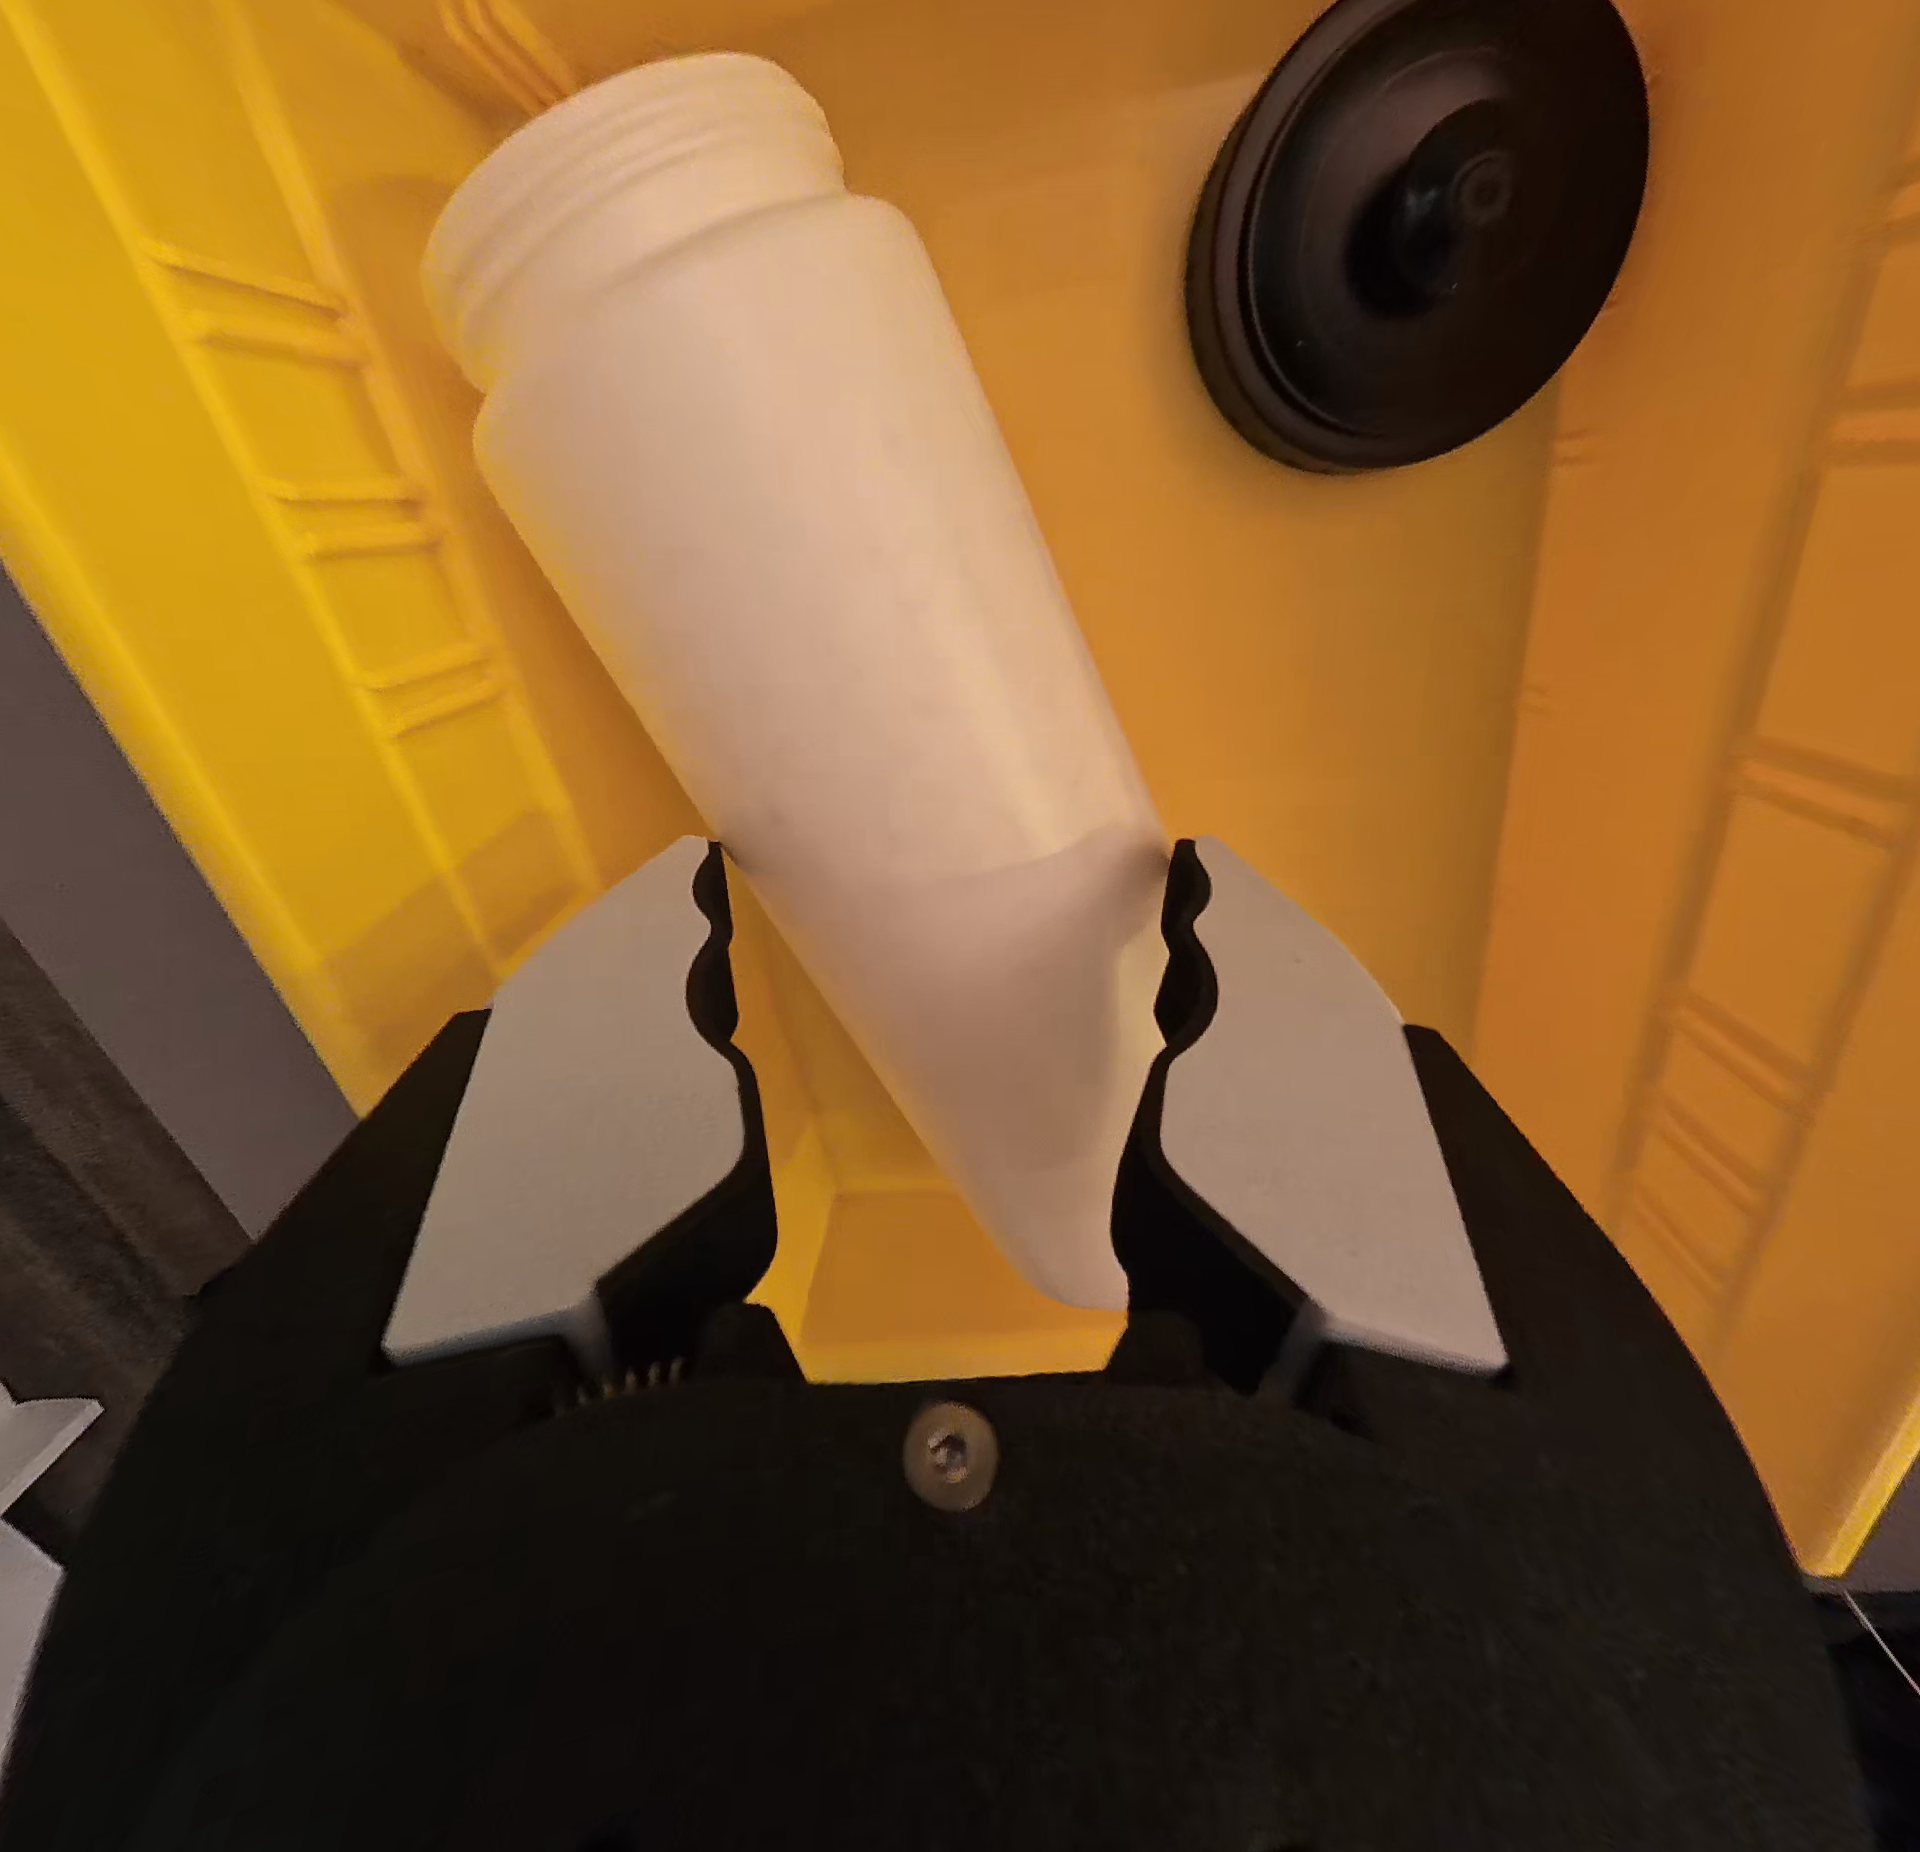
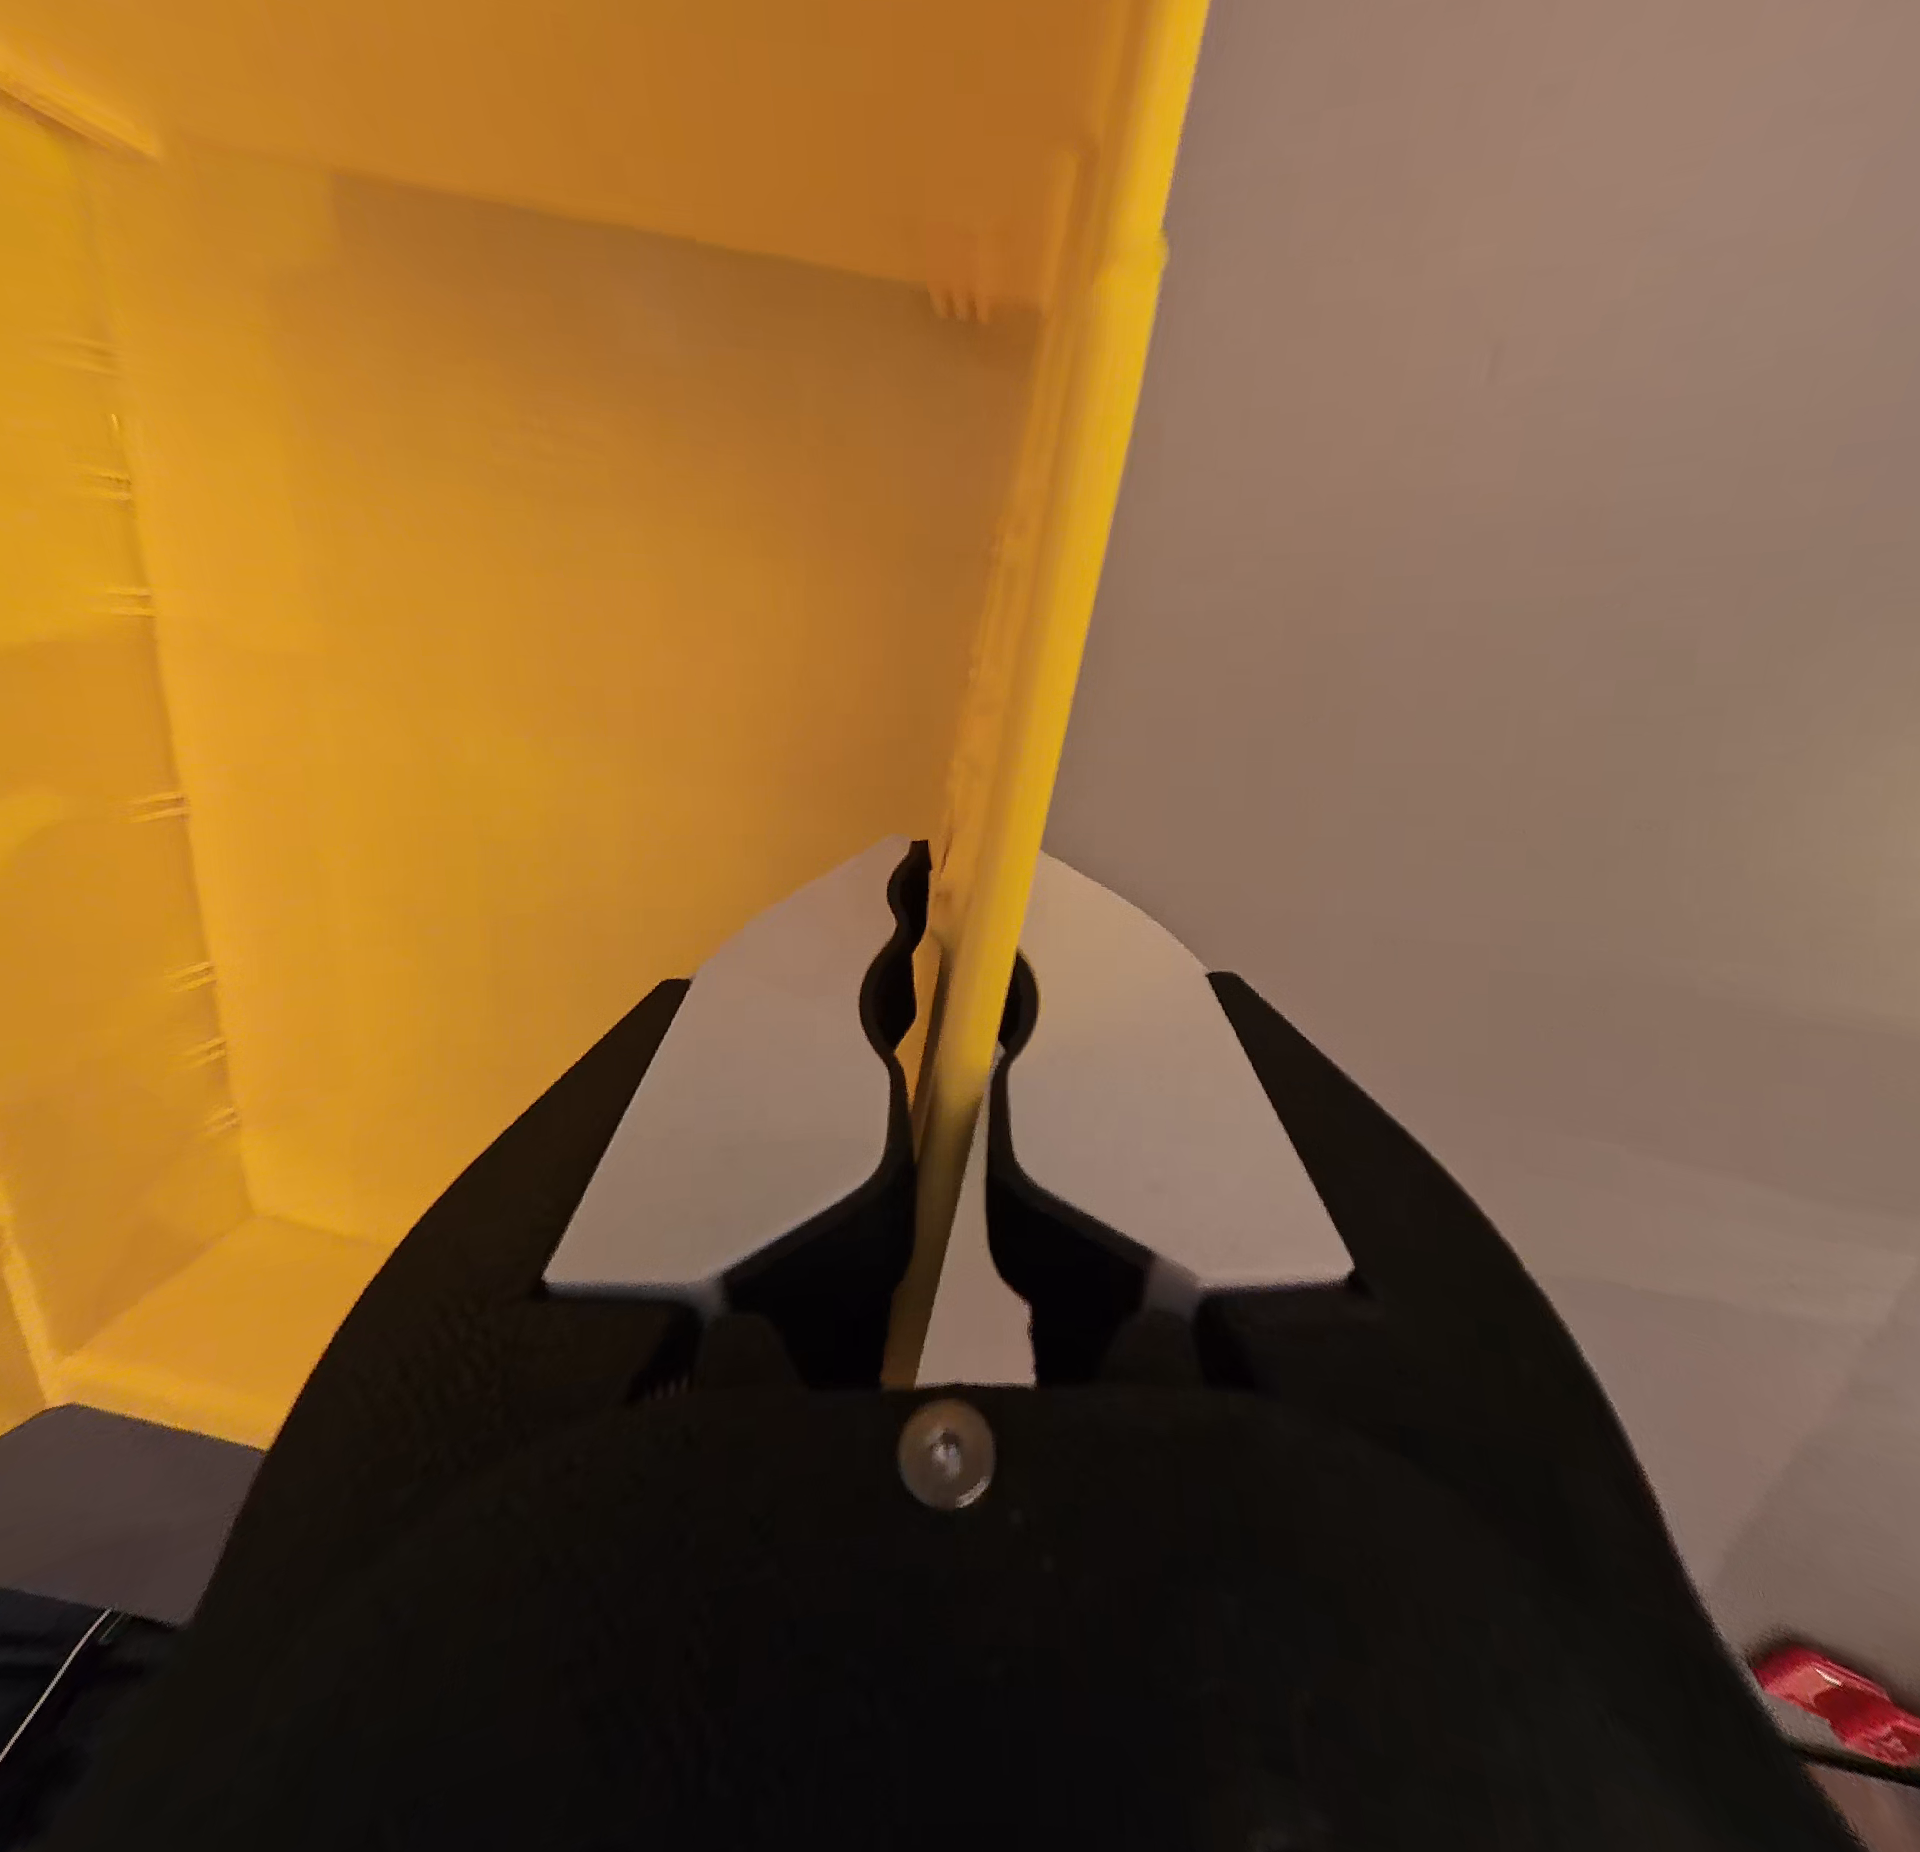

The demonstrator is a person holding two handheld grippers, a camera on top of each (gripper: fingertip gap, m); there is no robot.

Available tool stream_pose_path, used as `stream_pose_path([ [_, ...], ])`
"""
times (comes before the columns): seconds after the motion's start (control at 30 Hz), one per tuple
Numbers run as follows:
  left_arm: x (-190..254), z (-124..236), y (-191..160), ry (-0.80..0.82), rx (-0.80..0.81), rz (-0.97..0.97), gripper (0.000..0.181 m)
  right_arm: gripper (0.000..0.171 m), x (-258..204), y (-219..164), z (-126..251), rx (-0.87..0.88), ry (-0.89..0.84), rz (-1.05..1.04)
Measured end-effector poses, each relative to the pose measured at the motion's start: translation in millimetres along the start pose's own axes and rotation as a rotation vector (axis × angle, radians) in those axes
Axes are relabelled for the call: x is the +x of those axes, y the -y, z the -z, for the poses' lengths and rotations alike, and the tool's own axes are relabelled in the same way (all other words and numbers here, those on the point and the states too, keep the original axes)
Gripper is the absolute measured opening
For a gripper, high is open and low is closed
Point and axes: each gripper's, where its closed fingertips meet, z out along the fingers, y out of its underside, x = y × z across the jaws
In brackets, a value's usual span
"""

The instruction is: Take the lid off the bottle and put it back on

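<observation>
1. One white bottle [image 1: 800,597] sits in the left gripper [image 1: 945,852], pinched near its base between the two jaws, its bare threaded neck pointing away and tilted to the left, over the floor of a yellow bin [image 1: 1351,763]. Judging by the dent in the soft wall at the right-hand jaw, the squeeze is already firm; I would not tighten it more.
2. Off the bottle, the black lid [image 1: 1418,207] lies flat on the bin floor, up and to the right of the neck, well apart from it. So the removal looks done and refitting is what remains.
3. For that, the bottle should be brought more upright, so the lid can seat squarely on the threads before any turning.
4. Across the bin, the right gripper [image 2: 961,857] is nearly closed on the thin yellow bin wall [image 2: 1049,597], one jaw inside and one outside, seemingly steadying the bin; blur there makes the contact hard to confirm.
5. It must let go of the wall and open wide to take the lid by its rim.
</observation>
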Motion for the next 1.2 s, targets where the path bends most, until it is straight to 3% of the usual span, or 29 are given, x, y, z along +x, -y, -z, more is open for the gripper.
stream_pose_path([
  [0.23, 18, -18, -18, -0.127, -0.123, 0.031, 0.09, 0.019, -2, 3, 12, 0.074, 0.032, -0.033],
  [0.63, 12, -7, 3, -0.044, 0.064, -0.031, 0.088, 0.02, -6, 12, 22, 0.15, 0.061, -0.025],
  [0.83, 15, 45, 23, -0.029, 0.35, -0.088, 0.088, 0.02, -5, 26, 46, 0.275, 0.041, -0.023],
  [1.07, 65, 149, 41, -0.119, 0.843, -0.193, 0.088, 0.022, -5, 35, 66, 0.373, -0.001, -0.019],
  [1.2, 105, 179, 40, -0.167, 0.921, -0.271, 0.088, 0.022, -12, 38, 72, 0.41, 0.037, -0.011],
])
